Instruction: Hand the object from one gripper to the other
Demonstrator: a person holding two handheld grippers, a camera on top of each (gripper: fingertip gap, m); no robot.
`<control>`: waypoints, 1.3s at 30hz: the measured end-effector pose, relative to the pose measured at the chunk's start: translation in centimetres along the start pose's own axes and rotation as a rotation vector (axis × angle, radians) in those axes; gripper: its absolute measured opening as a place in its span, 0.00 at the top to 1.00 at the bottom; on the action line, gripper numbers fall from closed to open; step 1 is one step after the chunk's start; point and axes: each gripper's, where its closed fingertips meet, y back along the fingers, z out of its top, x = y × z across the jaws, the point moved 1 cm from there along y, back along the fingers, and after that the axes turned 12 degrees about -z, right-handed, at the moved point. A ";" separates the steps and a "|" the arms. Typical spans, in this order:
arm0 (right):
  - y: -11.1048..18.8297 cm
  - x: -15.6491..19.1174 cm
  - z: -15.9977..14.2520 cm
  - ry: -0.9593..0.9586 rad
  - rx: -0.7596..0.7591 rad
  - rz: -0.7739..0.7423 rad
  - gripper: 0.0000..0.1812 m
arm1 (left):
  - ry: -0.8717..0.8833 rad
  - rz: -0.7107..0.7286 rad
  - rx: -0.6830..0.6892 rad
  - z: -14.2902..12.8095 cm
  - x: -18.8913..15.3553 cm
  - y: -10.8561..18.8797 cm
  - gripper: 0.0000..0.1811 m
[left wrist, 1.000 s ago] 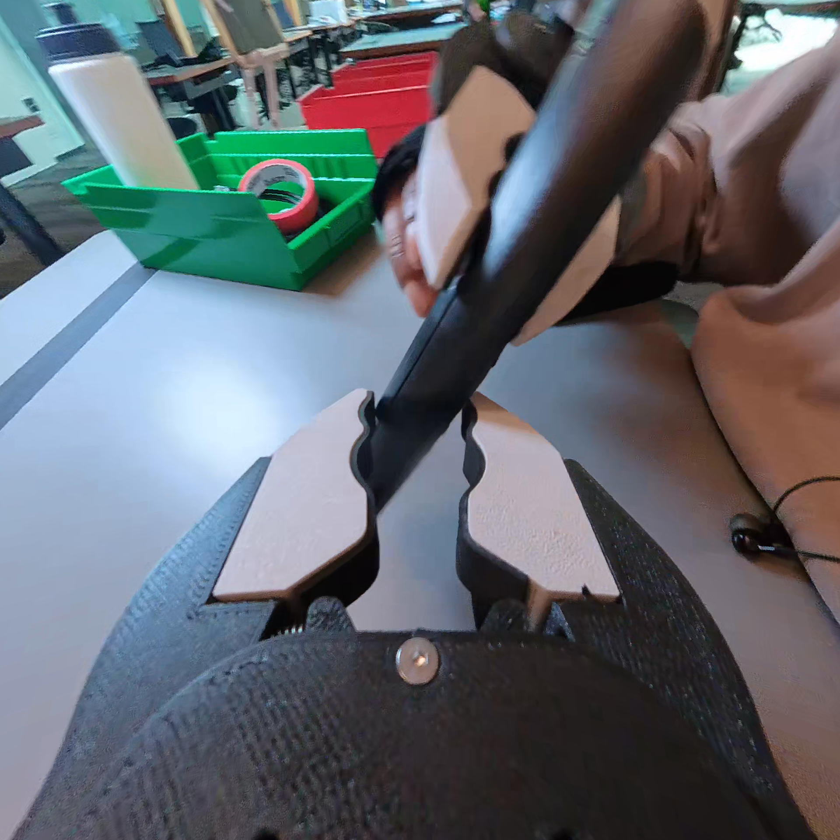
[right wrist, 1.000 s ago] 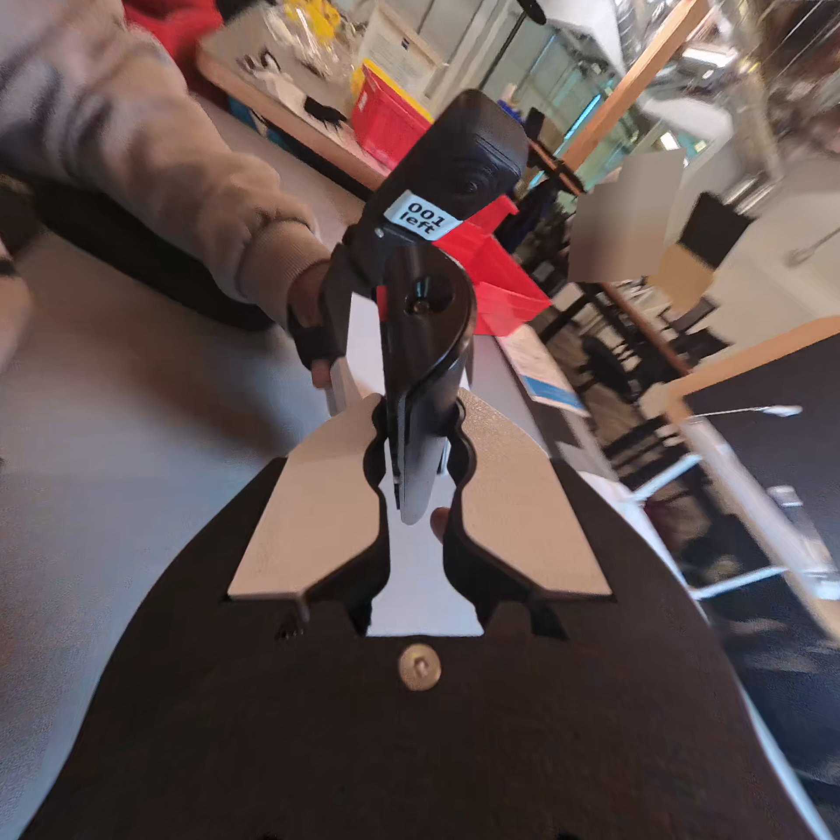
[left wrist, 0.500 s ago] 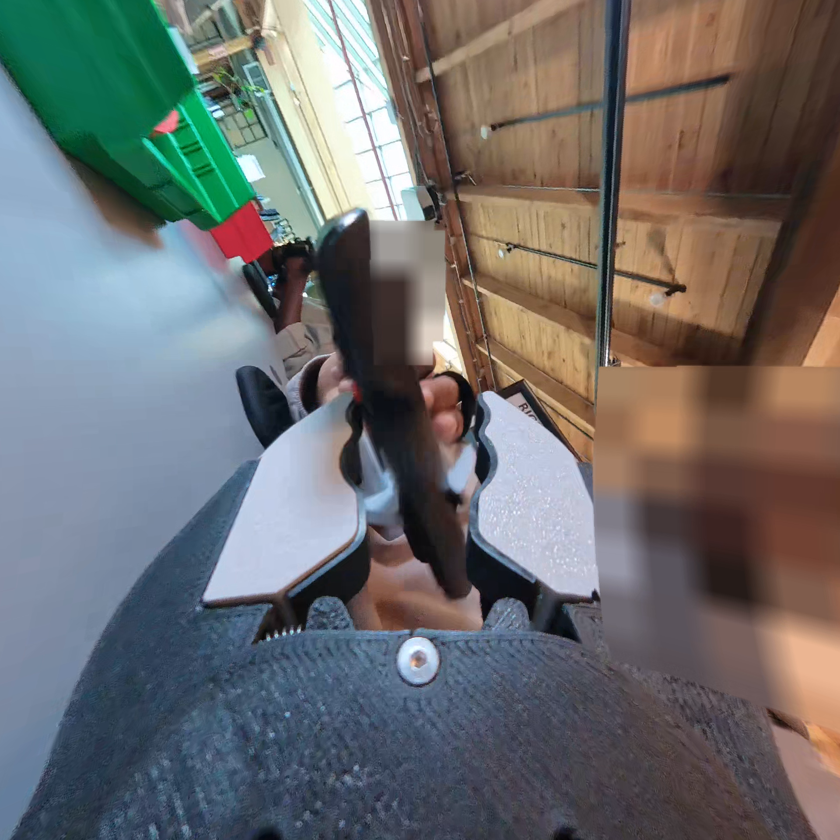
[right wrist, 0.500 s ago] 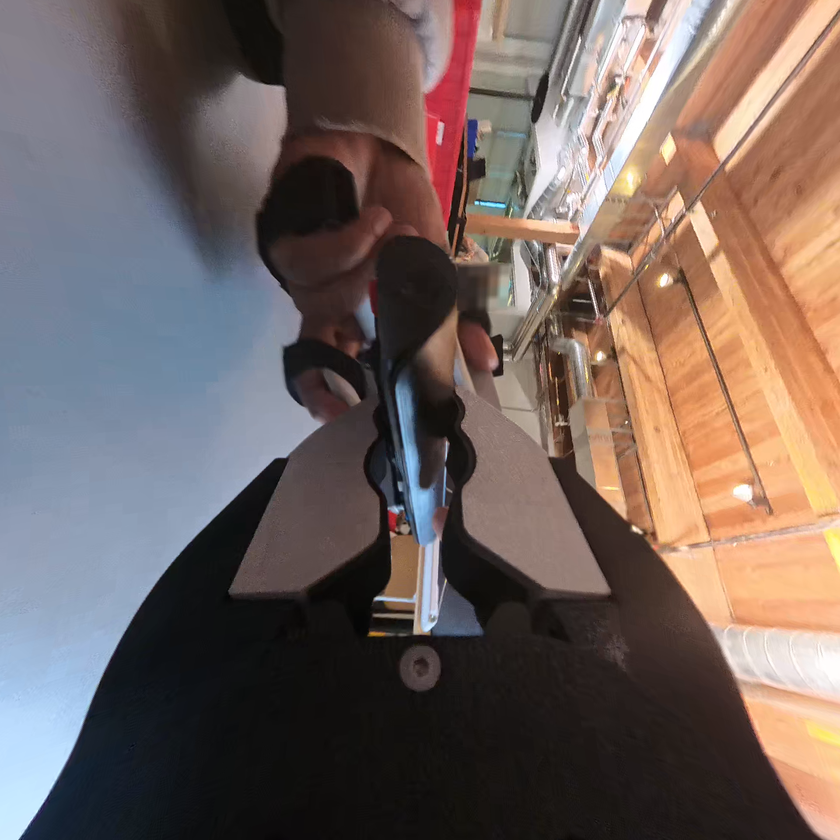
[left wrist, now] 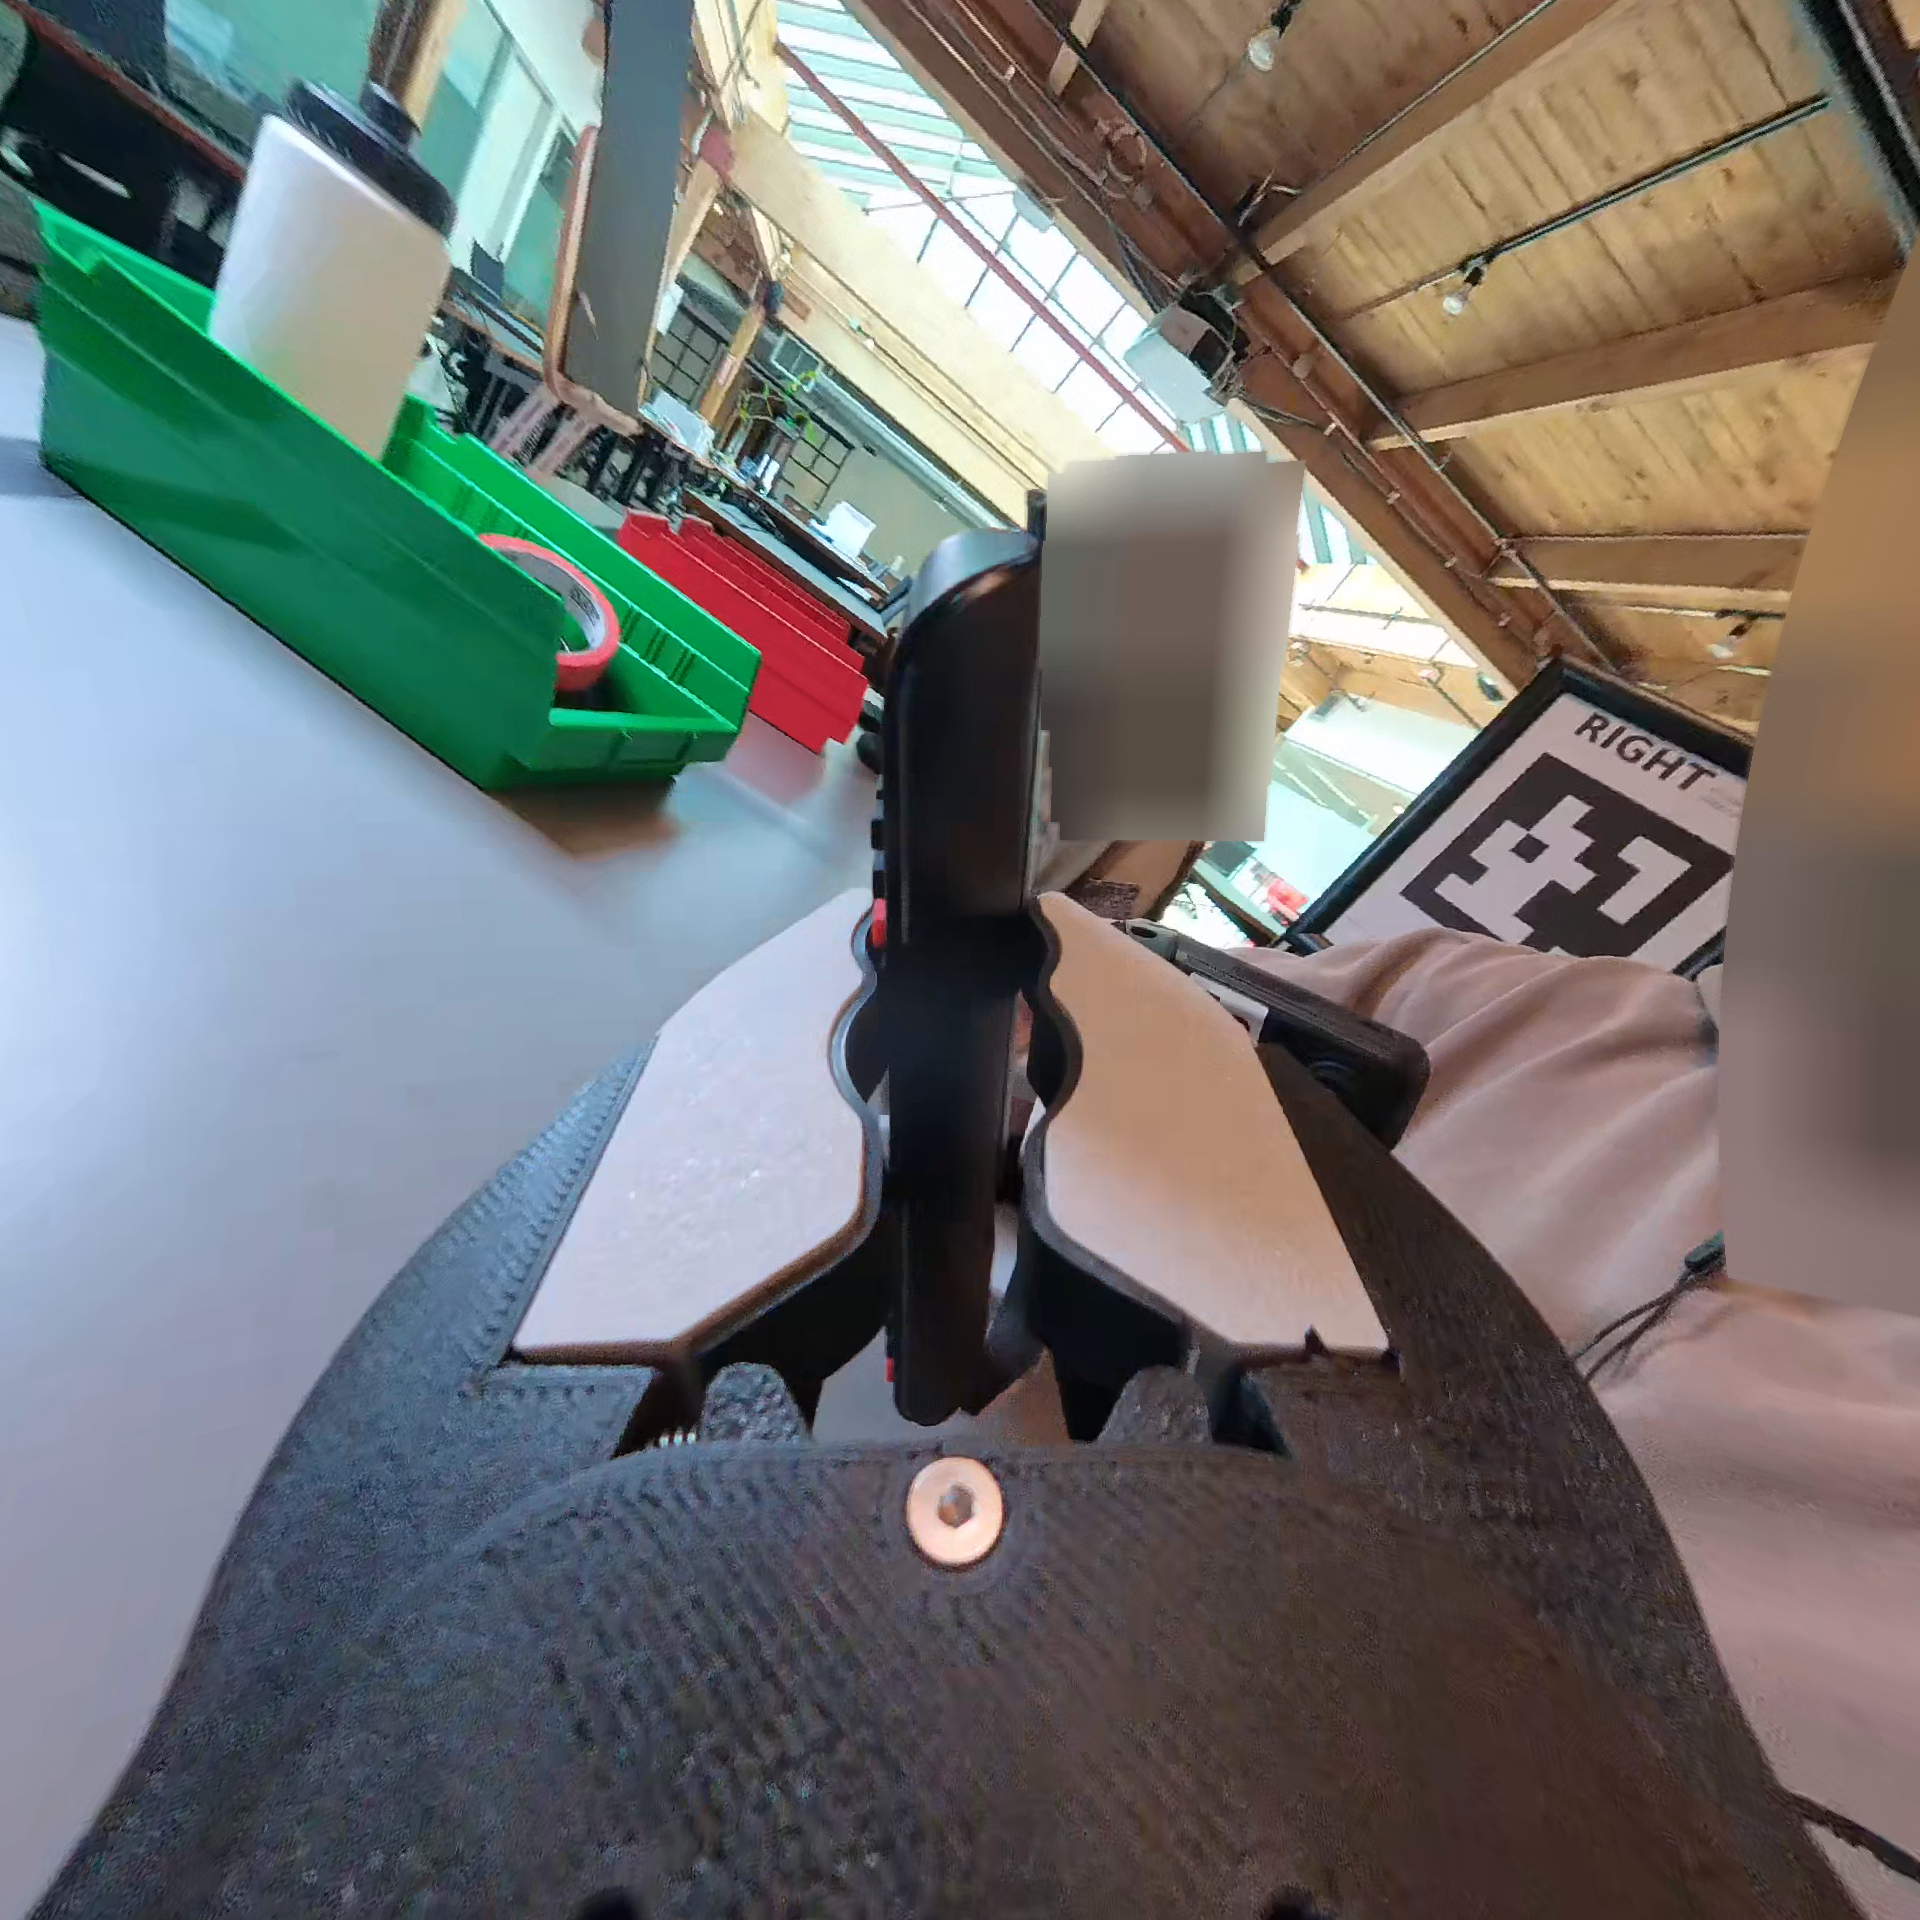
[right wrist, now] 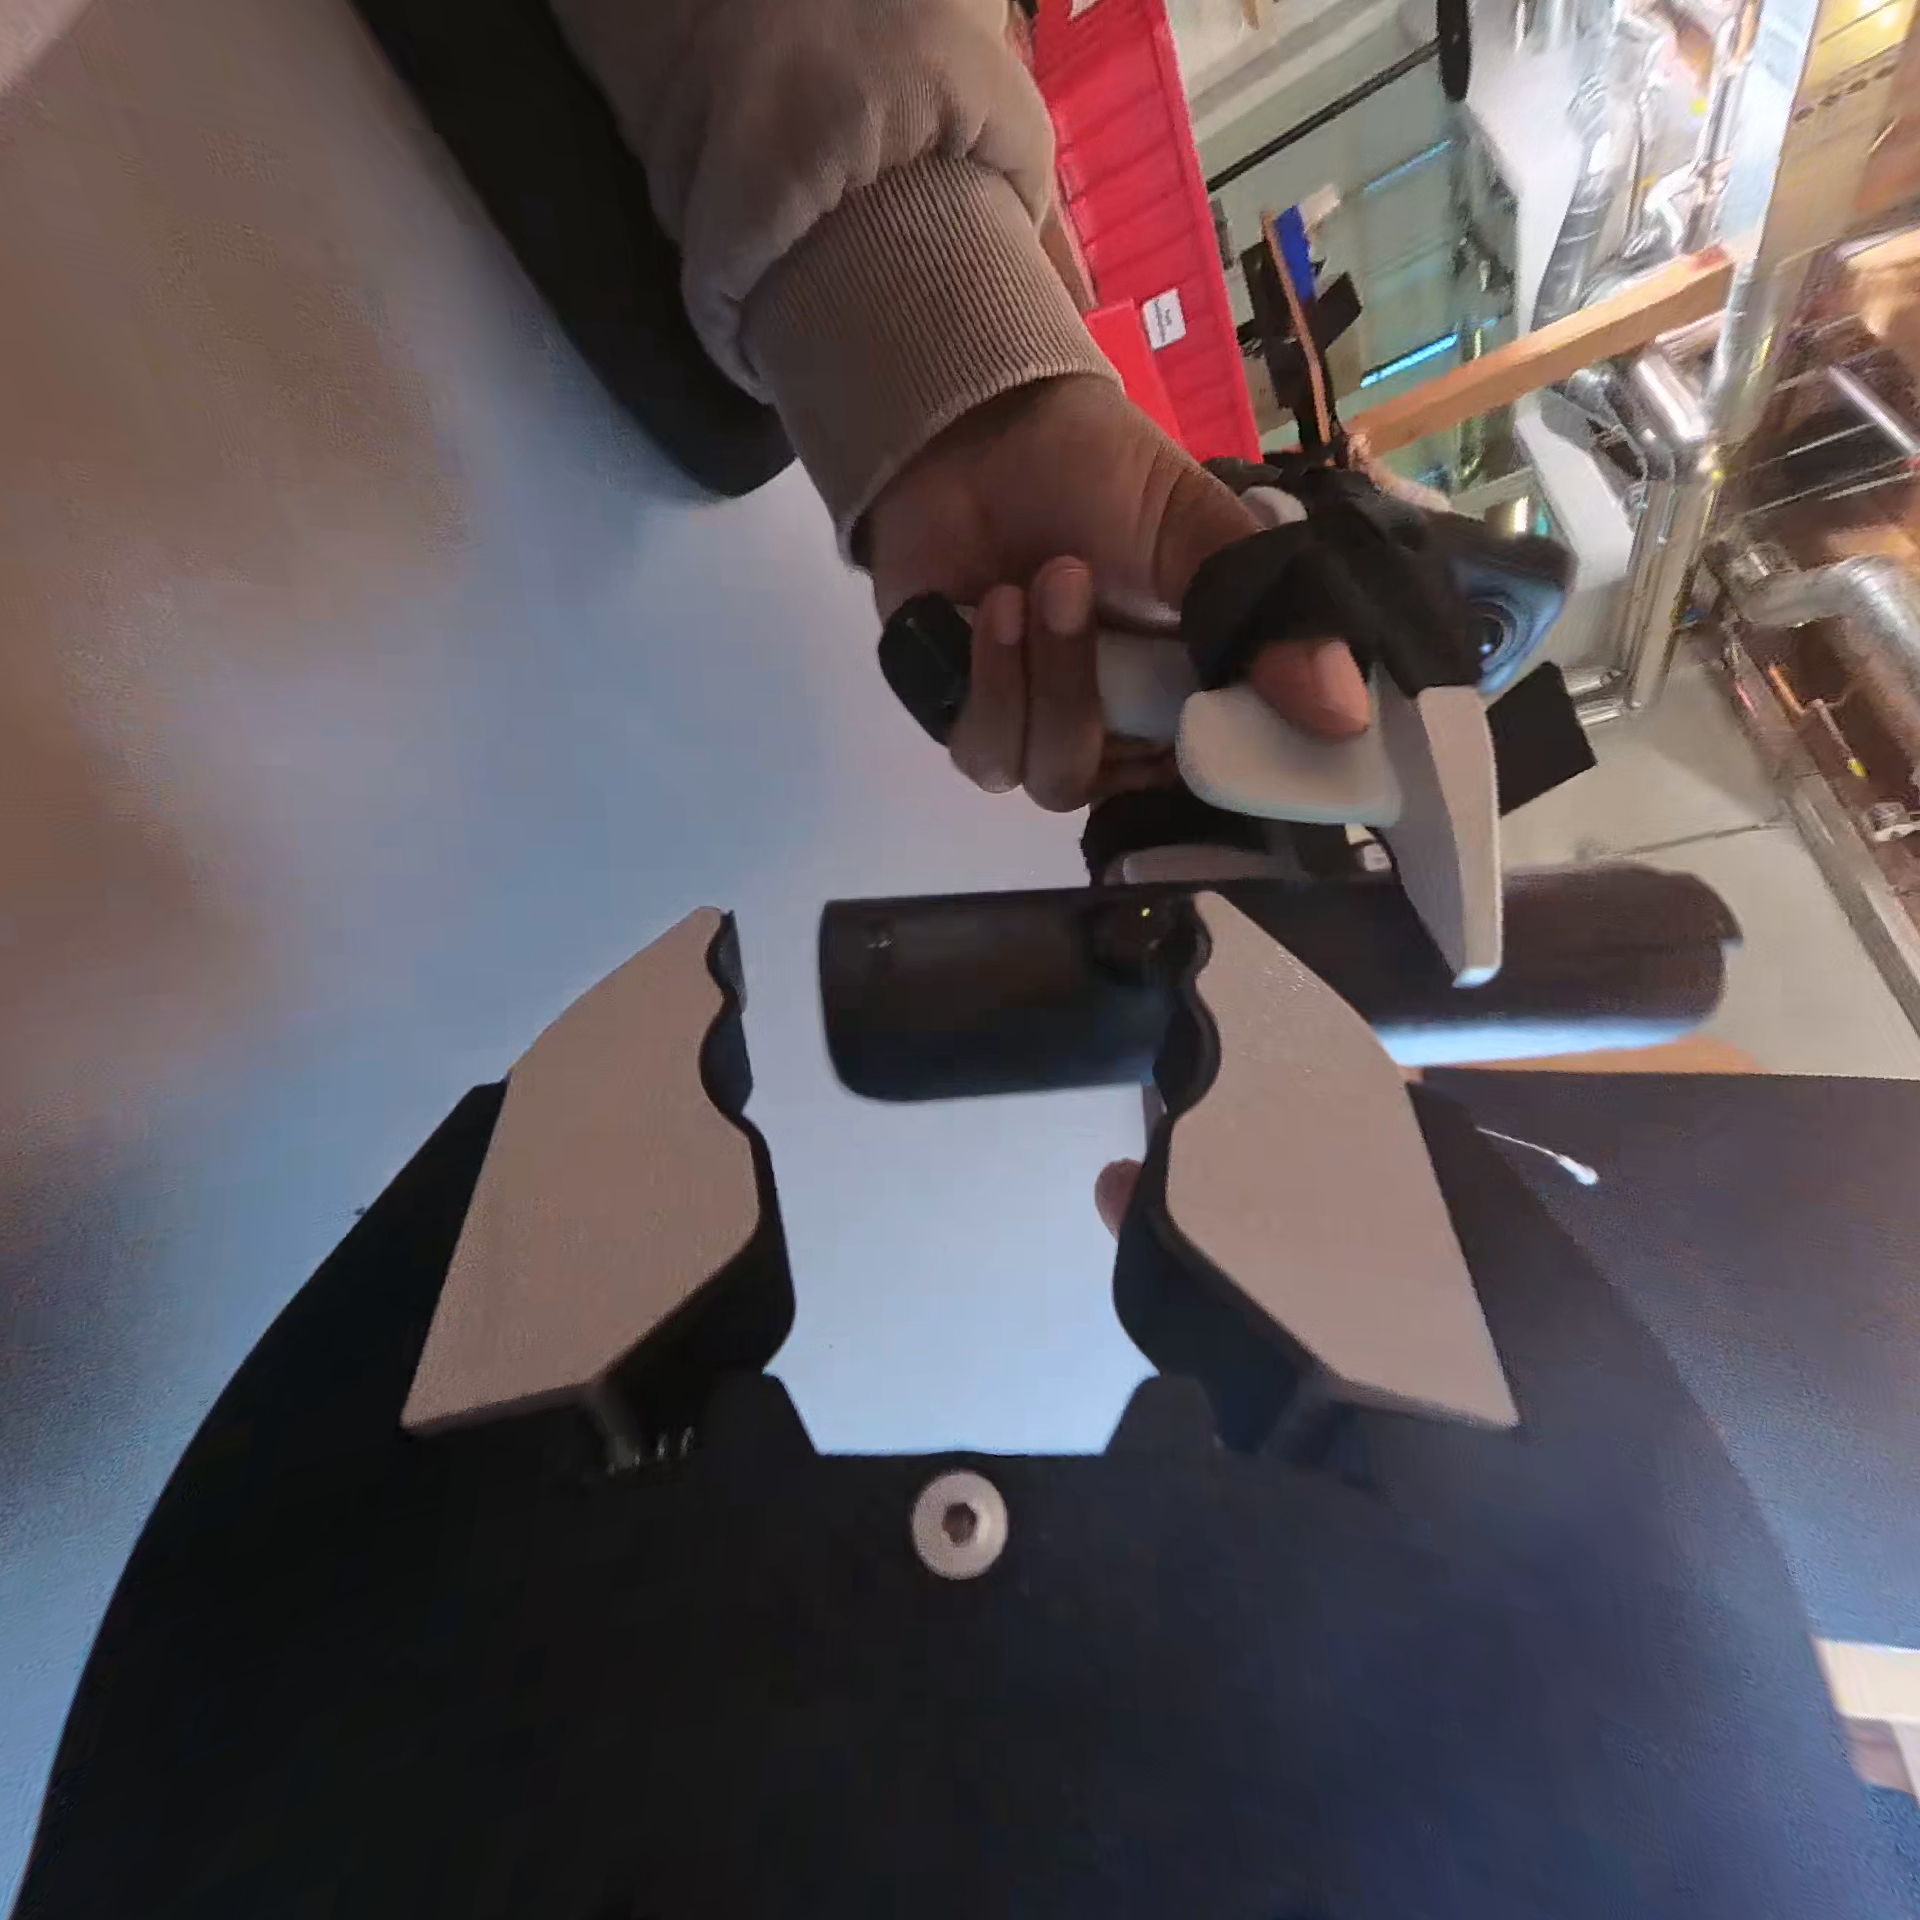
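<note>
1. Black and slim, the remote (left wrist: 951,1049) sits right in the left gripper (left wrist: 951,987), pinched edge-on between the two tan pads (left wrist: 727,1132). They're closed on it about halfway along its length, with the wavy notches hugging the body, which is probably why it's held there: a mid-body hold shouldn't tip much.

2. Its long axis runs straight away from the left wrist camera, near end almost at the screw, far end poking out past the fingertips toward the ceiling. Little buttons show along its left edge.

3. From the right wrist view, the right gripper (right wrist: 961,997) is spread wide with nothing between its pads. The remote (right wrist: 997,987) lies crosswise just past its tips, long axis running left to right, partly behind the right-hand pad. Looks like the handover is basically done and the left side owns it now.

4. Just beyond, a hand (right wrist: 1049,582) in a beige sleeve works the left gripper's handle.

5. Farther back on the grey table (left wrist: 260,935): a green bin (left wrist: 312,520) with a roll of red tape (left wrist: 582,634), a white bottle (left wrist: 322,312) and red bins (left wrist: 769,634) behind it.
</note>
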 end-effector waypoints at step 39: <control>-0.5 -2.3 0.0 -1.615 -0.017 0.488 0.87 | -0.418 0.171 -0.086 5.6 -3.1 2.4 0.72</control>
